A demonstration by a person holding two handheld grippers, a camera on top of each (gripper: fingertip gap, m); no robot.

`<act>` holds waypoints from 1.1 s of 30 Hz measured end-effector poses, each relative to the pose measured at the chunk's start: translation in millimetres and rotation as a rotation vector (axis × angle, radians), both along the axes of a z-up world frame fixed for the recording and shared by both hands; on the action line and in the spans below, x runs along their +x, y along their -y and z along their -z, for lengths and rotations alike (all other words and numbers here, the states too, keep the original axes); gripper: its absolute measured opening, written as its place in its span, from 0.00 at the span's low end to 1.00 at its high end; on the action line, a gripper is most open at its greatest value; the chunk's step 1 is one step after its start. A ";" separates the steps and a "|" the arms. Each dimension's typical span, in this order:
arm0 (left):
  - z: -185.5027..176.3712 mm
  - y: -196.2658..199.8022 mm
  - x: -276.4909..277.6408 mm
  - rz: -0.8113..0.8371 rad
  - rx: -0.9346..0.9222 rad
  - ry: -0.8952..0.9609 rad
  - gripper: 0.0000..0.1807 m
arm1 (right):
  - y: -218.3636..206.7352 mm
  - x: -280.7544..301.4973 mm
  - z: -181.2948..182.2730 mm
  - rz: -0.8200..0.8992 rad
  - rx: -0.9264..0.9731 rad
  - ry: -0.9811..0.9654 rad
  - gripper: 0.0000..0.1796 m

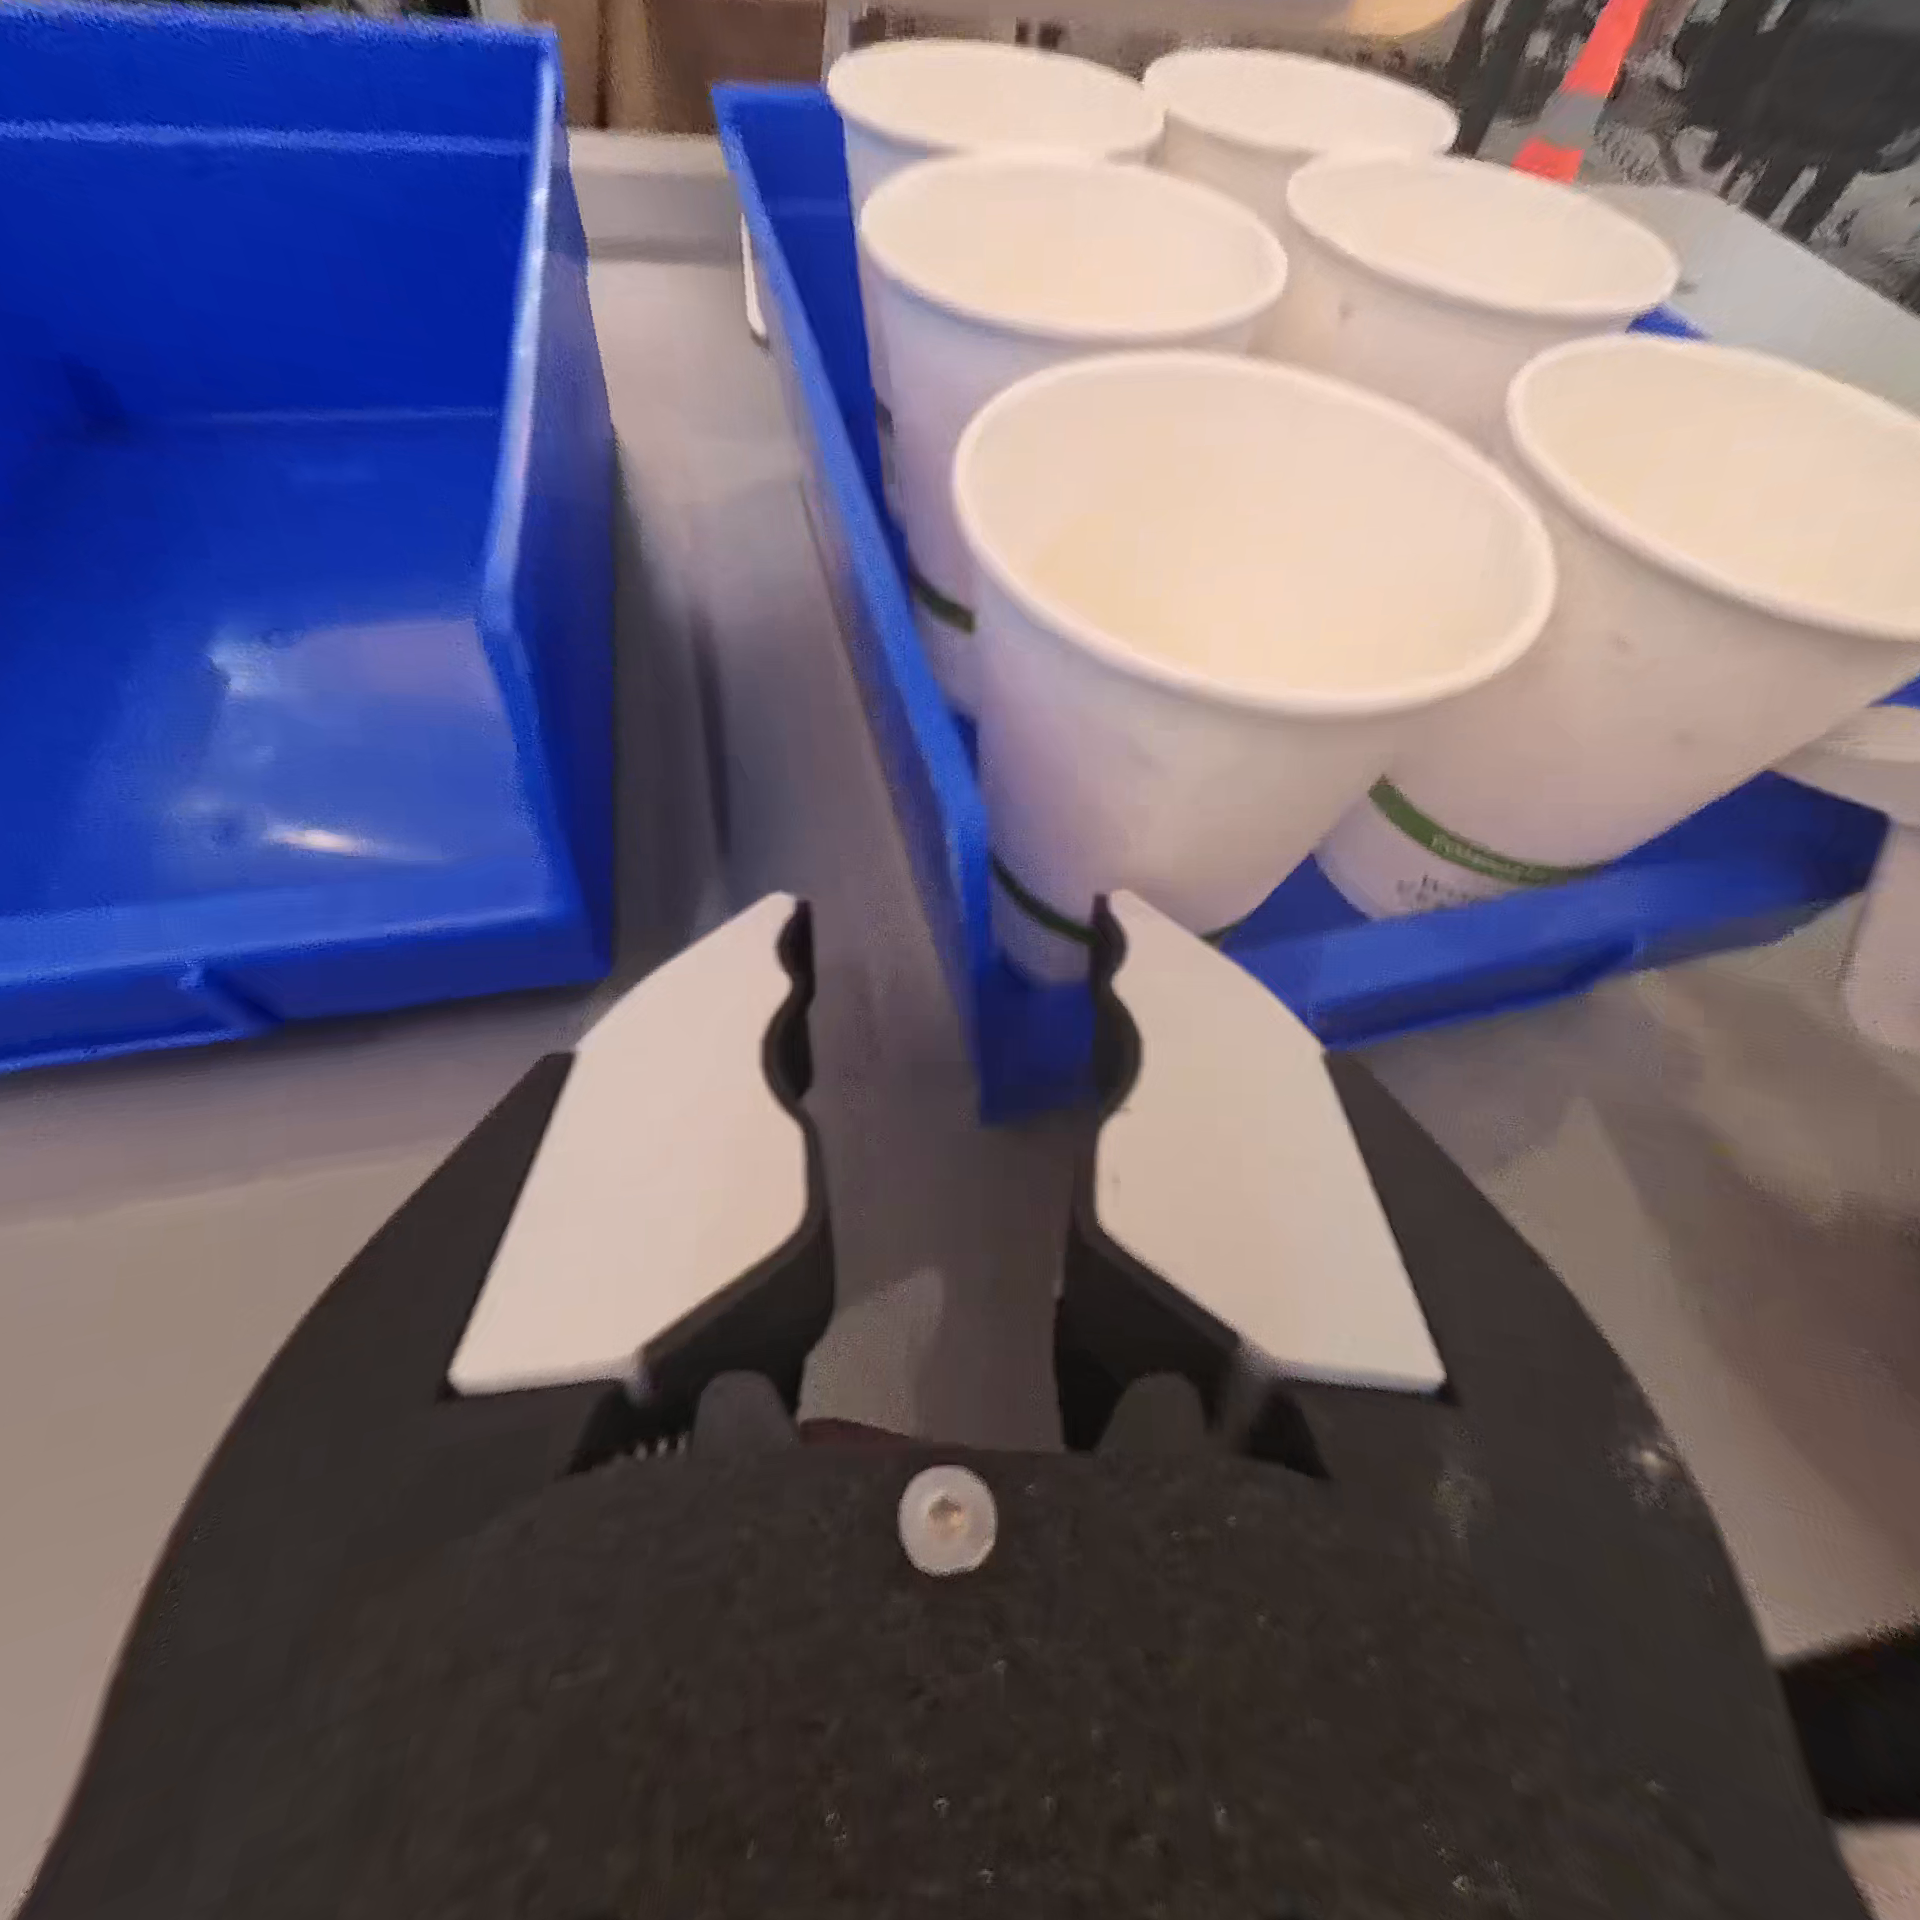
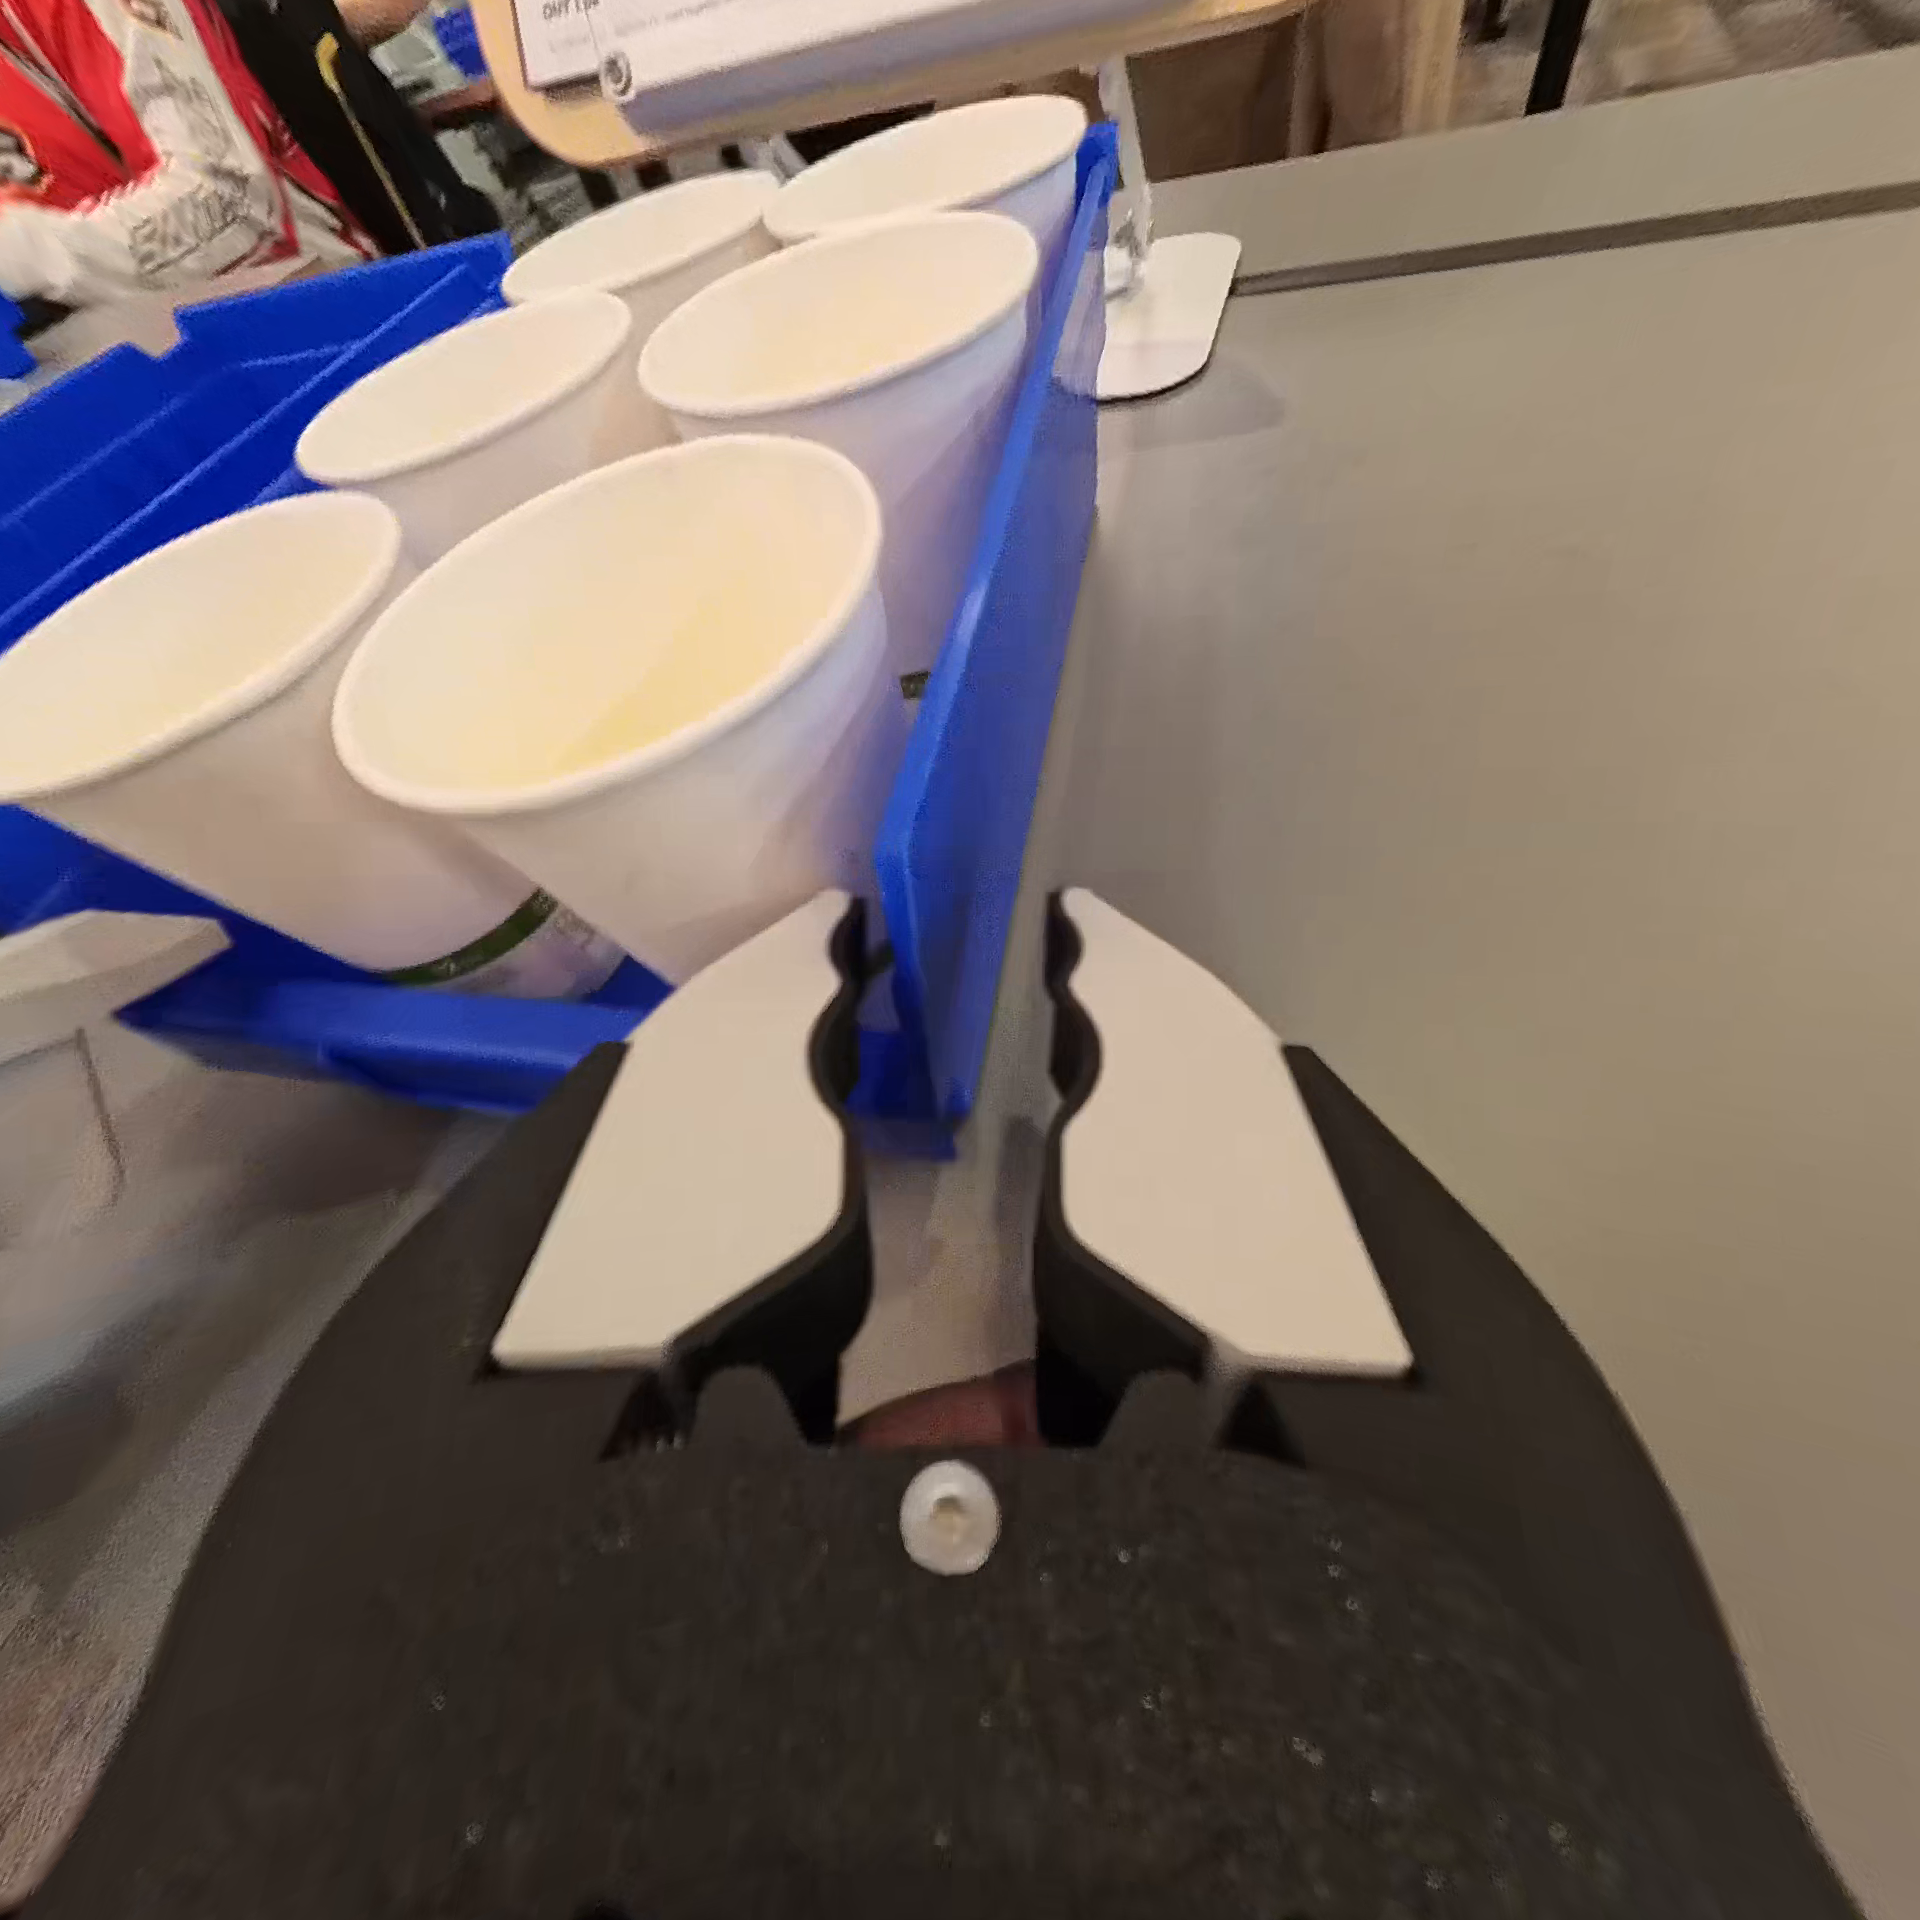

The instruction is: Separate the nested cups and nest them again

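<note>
Six white cups [image 1: 1247,540] stood upright in a blue bin [image 1: 914,748], just beyond both empty, parted grippers: right of the left gripper [image 1: 945,914], left of the right gripper [image 2: 951,909].

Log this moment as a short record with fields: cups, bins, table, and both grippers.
cups: six white paper cups standing open-side up in two rows, separated
cup bin: shallow blue tray holding all six
second bin: deeper blue bin, left of the tray, nothing visible inside
table: grey table
left gripper: open, empty, at the tray's near left corner
right gripper: open, empty, at the tray's near right corner
</note>
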State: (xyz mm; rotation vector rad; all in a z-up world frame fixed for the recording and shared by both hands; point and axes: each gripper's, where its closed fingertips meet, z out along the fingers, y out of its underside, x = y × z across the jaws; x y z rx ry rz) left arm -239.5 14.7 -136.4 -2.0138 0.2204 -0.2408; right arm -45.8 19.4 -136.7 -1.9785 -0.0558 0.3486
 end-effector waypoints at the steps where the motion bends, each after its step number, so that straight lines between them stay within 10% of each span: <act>1: 0.9 6.9 -5.7 0.009 -0.019 0.009 0.30 | 6.8 3.6 1.2 -0.016 -0.014 0.003 0.21; 7: -34.2 38.2 -112.3 -0.137 0.031 -0.015 0.28 | 50.9 22.9 1.2 -0.105 -0.001 0.010 0.19; 16: -29.8 -52.2 -268.6 -0.275 -0.026 0.060 0.34 | 54.2 -8.3 -16.2 -0.236 0.032 -0.039 0.15; 21: -5.6 -72.5 -262.1 -0.205 -0.112 0.056 0.02 | 60.5 -33.2 -21.6 -0.292 0.048 -0.055 0.15; 33: -6.3 52.4 -253.9 -0.490 -0.058 0.054 0.01 | 86.1 -200.5 -7.0 -0.628 0.081 0.127 0.19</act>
